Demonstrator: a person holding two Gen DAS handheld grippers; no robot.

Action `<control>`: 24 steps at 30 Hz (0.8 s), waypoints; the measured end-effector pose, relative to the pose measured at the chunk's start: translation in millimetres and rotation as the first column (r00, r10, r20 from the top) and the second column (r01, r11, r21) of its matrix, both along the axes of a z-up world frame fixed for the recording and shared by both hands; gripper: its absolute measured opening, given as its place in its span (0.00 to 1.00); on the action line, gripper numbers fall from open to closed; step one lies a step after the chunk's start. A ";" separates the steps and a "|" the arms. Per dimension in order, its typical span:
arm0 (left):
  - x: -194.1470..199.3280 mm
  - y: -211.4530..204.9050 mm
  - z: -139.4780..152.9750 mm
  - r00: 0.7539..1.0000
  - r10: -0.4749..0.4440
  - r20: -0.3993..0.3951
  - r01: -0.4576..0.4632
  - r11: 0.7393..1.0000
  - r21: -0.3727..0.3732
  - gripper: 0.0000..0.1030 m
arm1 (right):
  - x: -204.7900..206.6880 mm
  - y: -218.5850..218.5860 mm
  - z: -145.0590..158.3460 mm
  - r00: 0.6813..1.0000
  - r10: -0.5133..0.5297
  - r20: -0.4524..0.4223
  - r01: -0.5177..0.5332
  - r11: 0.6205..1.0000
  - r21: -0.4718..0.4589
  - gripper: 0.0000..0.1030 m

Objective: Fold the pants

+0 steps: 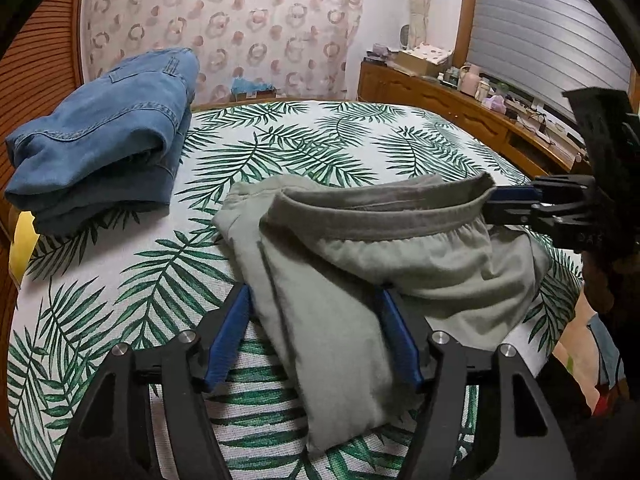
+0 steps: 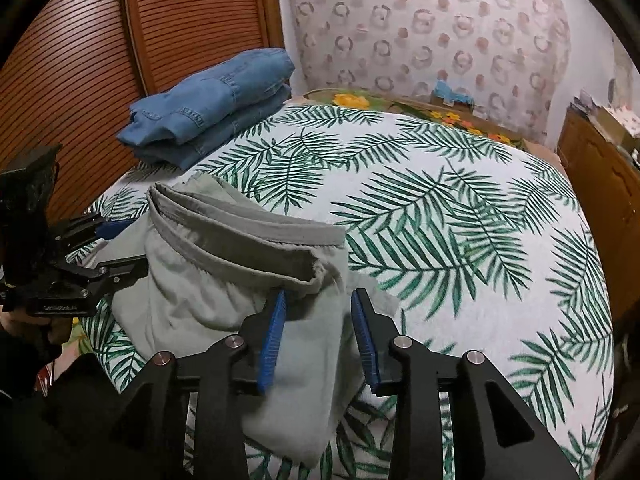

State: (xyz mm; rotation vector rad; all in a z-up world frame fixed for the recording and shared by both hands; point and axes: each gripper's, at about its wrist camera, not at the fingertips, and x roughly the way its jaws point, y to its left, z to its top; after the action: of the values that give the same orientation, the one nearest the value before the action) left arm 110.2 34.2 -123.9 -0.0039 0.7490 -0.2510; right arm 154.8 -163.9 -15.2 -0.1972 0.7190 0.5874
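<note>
Grey pants [image 1: 360,272] lie bunched on the leaf-print bed [image 1: 280,148], waistband raised. My left gripper [image 1: 316,300] and right gripper [image 2: 318,300] both straddle cloth, jaws apart. I should pinch both waistband corners evenly before lifting.

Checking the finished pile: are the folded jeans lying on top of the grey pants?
No. The folded jeans sit apart near the wooden wall, with bare leaf-print bedspread between them and the grey pants.
</note>
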 end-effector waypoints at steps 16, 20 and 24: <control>0.5 0.5 0.8 1.000 -0.007 -0.001 0.007 1.000 0.001 0.65 | 39.3 12.9 1.6 0.994 0.094 -0.056 -0.091 0.994 0.052 0.34; 0.5 0.3 0.8 1.000 -0.007 -0.001 0.007 1.000 0.002 0.65 | 41.0 16.2 -0.8 0.993 0.101 -0.057 -0.099 0.994 0.039 0.19; 0.4 0.3 0.7 1.000 -0.005 -0.001 0.005 1.000 0.001 0.65 | 40.8 11.3 4.1 0.996 0.086 -0.039 -0.083 0.994 0.074 0.07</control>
State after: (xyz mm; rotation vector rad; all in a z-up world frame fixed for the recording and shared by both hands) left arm 110.6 34.5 -123.2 -0.0008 0.7502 -0.2551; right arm 195.6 -152.6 -11.0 -0.1487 0.7310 0.6986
